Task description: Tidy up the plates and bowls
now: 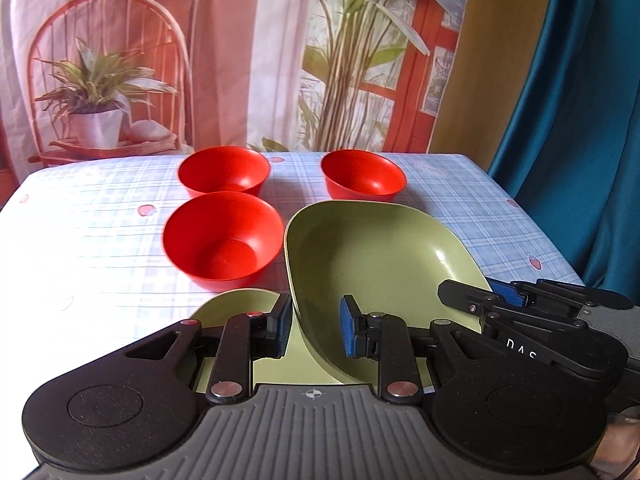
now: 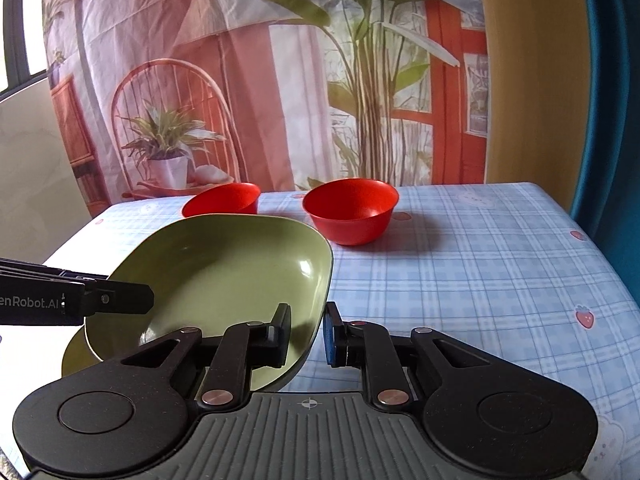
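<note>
We hold a gripper in each hand above the near edge of a table with a blue checked tablecloth point(image 2: 460, 264). A green plate point(image 1: 372, 256) is lifted and tilted between the two grippers, its far rim higher than its near rim.

The left gripper point(image 1: 316, 330) stands with its fingers on both sides of the left rim of this plate. There is a gap between the blue pads point(image 1: 347, 326) and the rim, so the jaws look open and do not press the plate.

The right gripper point(image 2: 306, 334) has its fingers around the right near rim of the same plate. One finger is inside the plate and the other is outside, but a small gap is visible between them, and we cannot tell if they really squeeze the rim.

Under the tilted plate lies a second green plate point(image 1: 236, 304), flat on the cloth near us. Only its left part shows.

Three red bowls stand upright on the table. The nearest bowl point(image 1: 222, 236) is just to the left of the tilted plate. Behind it stands the far left bowl point(image 1: 224, 170), close to it. The far right bowl point(image 2: 350, 210) is apart from the others, beyond the plate's far rim.

Behind the table hangs a printed curtain point(image 1: 240, 60) with plants and a chair, and at the right a blue drape point(image 1: 580, 140).
</note>
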